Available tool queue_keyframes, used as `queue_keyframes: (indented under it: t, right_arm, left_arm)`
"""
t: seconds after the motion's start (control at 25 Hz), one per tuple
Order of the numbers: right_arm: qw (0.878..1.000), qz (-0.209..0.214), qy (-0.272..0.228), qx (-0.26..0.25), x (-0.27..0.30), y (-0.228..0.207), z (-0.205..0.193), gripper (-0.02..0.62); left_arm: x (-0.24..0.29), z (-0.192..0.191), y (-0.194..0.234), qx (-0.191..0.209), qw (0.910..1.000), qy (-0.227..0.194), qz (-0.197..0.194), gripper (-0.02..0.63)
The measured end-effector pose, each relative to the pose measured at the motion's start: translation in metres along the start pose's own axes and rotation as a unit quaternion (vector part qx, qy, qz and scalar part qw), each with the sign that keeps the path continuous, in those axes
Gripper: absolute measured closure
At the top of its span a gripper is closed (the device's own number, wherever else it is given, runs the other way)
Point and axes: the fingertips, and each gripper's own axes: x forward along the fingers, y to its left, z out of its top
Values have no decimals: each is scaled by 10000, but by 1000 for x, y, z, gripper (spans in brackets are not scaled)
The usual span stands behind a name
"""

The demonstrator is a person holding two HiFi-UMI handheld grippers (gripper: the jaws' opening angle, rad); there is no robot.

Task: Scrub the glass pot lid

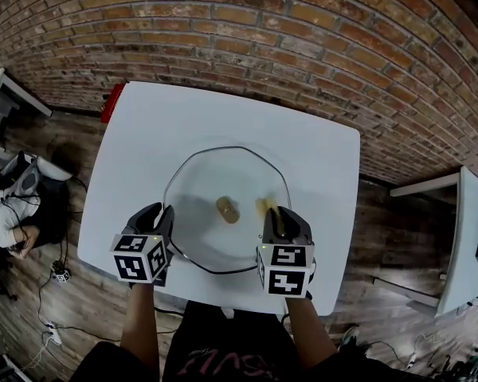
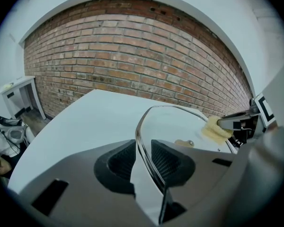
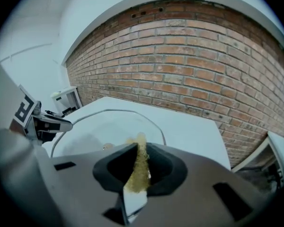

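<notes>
A large glass pot lid (image 1: 223,177) with a metal rim and a tan knob (image 1: 227,209) lies on the white table (image 1: 143,126). My left gripper (image 1: 166,217) is at the lid's near left edge. In the left gripper view the rim (image 2: 141,141) runs between the pads, and the left gripper (image 2: 143,162) is shut on it. My right gripper (image 1: 275,213) is over the lid's right part, shut on a yellow sponge (image 1: 264,207). The sponge (image 3: 139,164) is squeezed thin between the pads of the right gripper (image 3: 141,167) and pokes out onto the glass (image 3: 104,126).
A red object (image 1: 111,102) sits at the table's far left edge. A brick wall (image 1: 303,30) stands behind the table. Other white furniture is at the left (image 1: 4,94) and right (image 1: 462,229), and a bag (image 1: 16,185) and cables lie on the wooden floor.
</notes>
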Motion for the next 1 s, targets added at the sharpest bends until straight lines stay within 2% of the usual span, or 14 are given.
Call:
queue_keyframes:
  t: [0.2,0.36,0.48,0.64,0.84,1.0]
  right_arm:
    - [9993,91,-343,151,-8,4,13,537]
    - [9963,236,-797,228,-18,10,34,537]
    - [9920,401,-1153,327,-28,16,51,537]
    - [9858,361,-1625,227,-47,18,75,538]
    - [9761,324,-2141,205,-74,15,105,538]
    - [9669,274,-2529,181,-96,11,128,538]
  left_arm:
    - [-14,14,2,74,9996,-258,43,503]
    - [-23,33,-7,133,9986,-513,-88,503]
    - [-31,50,-17,268,9967,-750,-159,522]
    - [-42,71,-34,490,9936,-988,-248,541]
    - [-64,106,-53,750,9873,-1375,-258,574]
    - [-85,136,-66,1019,9784,-1781,-246,586]
